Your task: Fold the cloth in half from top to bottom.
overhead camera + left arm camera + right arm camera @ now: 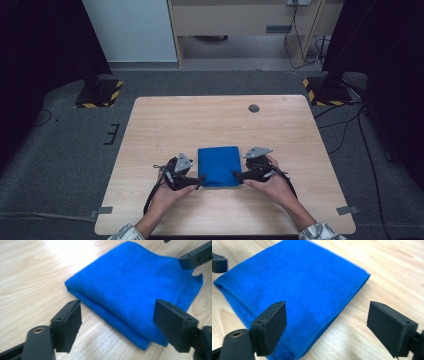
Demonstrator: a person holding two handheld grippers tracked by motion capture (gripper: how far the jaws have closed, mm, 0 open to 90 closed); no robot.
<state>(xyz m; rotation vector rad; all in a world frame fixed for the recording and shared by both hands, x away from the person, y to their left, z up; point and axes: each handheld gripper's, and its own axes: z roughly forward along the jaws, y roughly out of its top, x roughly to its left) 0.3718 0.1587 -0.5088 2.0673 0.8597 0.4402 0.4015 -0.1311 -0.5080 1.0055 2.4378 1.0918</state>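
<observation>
A folded blue cloth [218,166] lies flat on the wooden table [210,117], near the front. My left gripper [199,181] sits at the cloth's front left corner and my right gripper [238,176] at its front right corner, each held in a hand. In the left gripper view the jaws [120,315] stand wide apart, open, with a corner of the cloth [135,285] between them, untouched. The right gripper view has its jaws [329,316] open too, straddling a corner of the cloth [297,287] without pressing it. A jaw of the right gripper [195,257] reaches in at the far side.
A round grey grommet [254,108] sits in the tabletop near the back edge. Tape tabs [101,210] mark the front corners. Stand bases with yellow-black stripes [99,92] flank the table on the carpet, and cables run at the right.
</observation>
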